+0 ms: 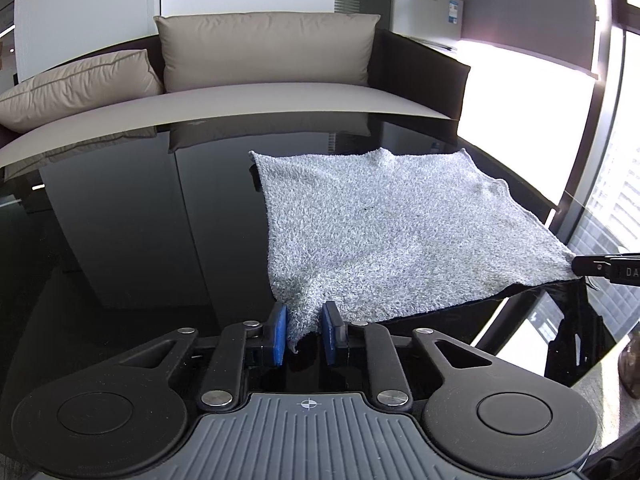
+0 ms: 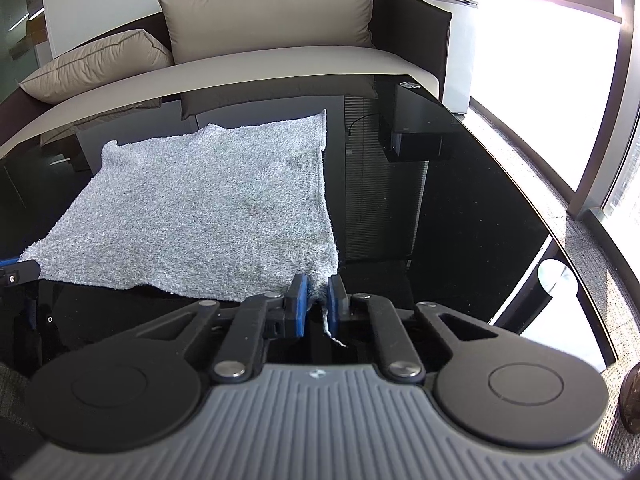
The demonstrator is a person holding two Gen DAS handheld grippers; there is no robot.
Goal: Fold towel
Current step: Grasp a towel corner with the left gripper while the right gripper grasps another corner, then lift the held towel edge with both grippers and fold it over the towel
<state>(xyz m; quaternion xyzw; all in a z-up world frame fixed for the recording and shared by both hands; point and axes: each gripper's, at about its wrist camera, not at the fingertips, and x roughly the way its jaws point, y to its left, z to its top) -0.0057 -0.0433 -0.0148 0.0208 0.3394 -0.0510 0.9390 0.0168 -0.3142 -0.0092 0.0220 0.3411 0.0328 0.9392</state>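
Towel (image 1: 384,224) corners pinched by left gripper (image 1: 305,330) and right gripper (image 2: 317,304).

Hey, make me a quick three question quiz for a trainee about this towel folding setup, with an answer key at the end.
1. True or false: the towel is already folded in half.
2. Which towel corners do the left gripper and right gripper hold? A) far corners B) near corners C) none
3. Fill in: the towel lies on a glossy ____ table.

Key: 1 false, it lies spread in a single layer. 2 B. 3 black.
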